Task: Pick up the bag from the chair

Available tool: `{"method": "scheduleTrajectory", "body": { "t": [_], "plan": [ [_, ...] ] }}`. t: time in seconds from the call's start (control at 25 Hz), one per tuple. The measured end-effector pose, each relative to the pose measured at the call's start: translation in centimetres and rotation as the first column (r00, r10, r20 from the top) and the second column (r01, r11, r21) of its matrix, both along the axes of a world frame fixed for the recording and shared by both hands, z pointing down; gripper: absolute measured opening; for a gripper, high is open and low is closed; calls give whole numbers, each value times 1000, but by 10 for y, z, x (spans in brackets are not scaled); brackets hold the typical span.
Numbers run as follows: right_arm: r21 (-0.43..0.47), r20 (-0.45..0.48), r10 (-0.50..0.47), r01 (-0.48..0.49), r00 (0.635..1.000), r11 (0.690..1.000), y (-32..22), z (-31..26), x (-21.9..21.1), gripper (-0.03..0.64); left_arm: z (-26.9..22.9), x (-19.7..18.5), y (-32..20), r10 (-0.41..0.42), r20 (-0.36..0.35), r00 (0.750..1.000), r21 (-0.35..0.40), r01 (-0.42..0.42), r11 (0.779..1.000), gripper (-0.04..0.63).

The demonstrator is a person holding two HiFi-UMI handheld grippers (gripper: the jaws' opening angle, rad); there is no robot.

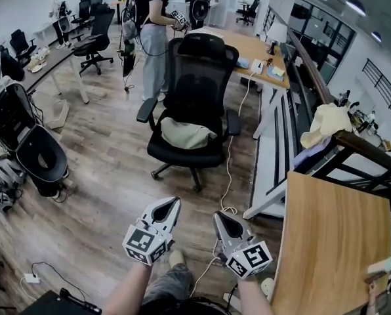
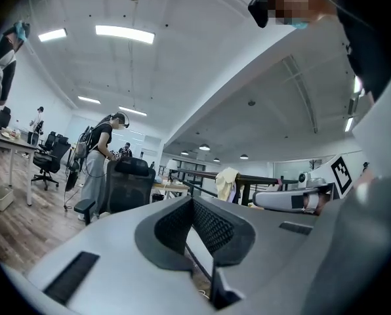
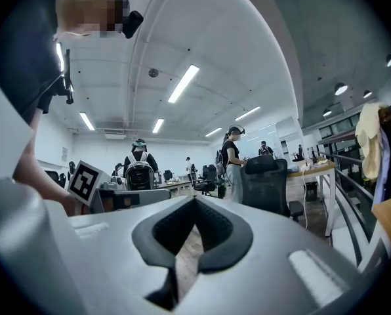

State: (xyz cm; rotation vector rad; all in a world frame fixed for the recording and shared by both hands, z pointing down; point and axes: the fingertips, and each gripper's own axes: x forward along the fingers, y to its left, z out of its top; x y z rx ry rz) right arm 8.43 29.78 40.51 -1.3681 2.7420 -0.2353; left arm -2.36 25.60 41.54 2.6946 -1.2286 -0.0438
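A pale olive bag (image 1: pixel 184 134) lies on the seat of a black mesh office chair (image 1: pixel 199 71) in the middle of the head view. Both grippers are held low in front of me, well short of the chair and pointing at it. My left gripper (image 1: pixel 174 203) is shut with nothing between its jaws, and so is my right gripper (image 1: pixel 220 216). From the left gripper (image 2: pixel 193 203) the chair's back (image 2: pixel 128 182) shows ahead to the left. From the right gripper (image 3: pixel 194 203) the chair (image 3: pixel 267 186) stands to the right. Neither gripper view shows the bag.
A person (image 1: pixel 149 25) stands just behind the chair by a wooden desk (image 1: pixel 254 48). A second wooden tabletop (image 1: pixel 333 241) is close on my right. A white cable (image 1: pixel 228 169) runs over the floor beside the chair. An open black case (image 1: pixel 25 136) sits at the left.
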Motion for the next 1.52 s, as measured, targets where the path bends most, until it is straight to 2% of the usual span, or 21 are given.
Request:
{"method": "scheduleTrajectory", "body": {
  "t": [0.32, 0.84, 1.16, 1.52],
  "plan": [
    [-19, -8, 9, -9, 1000, 1000, -81, 13, 4, 8, 11, 8, -83, 19, -2, 1000, -7, -19, 1000, -3],
    [-87, 46, 23, -19, 999, 996, -156, 41, 1, 8, 31, -1, -146, -6, -7, 1000, -48, 5, 999, -3],
    [-114, 62, -13, 20, 998, 993, -233, 67, -3, 9, 65, 15, -206, -7, -6, 1000, -96, 6, 995, -3],
    [-227, 58, -13, 26, 998, 974, -330, 122, 4, 9, 105, 20, -303, -44, 12, 999, -157, 45, 987, -3]
  ]
}}
